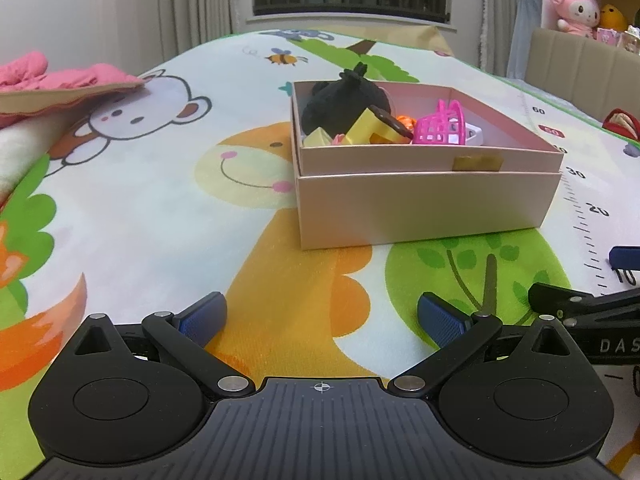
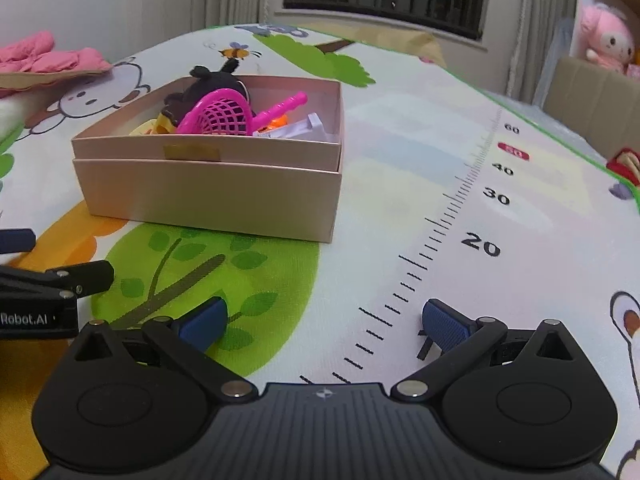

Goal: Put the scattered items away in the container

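Note:
A pale pink cardboard box [image 1: 424, 208] [image 2: 208, 196] stands on the cartoon play mat. Inside it lie a black plush toy [image 1: 340, 104] [image 2: 208, 84], a pink plastic net scoop [image 1: 442, 126] [image 2: 224, 114], yellow blocks [image 1: 364, 128] and a white piece [image 2: 304, 128]. My left gripper [image 1: 322, 316] rests low over the mat in front of the box, open, with nothing between its blue pads. My right gripper [image 2: 324, 320] sits to the right of the box's near corner, open and empty too. Each gripper shows at the edge of the other's view.
The play mat [image 1: 160, 208] [image 2: 440, 152] carries a printed ruler scale along its right side. A pink padded cloth [image 1: 60, 80] [image 2: 44, 60] lies at the far left. A pink plush toy [image 1: 572, 8] [image 2: 608, 40] sits on a shelf at the back right, beside a beige headboard [image 1: 580, 64].

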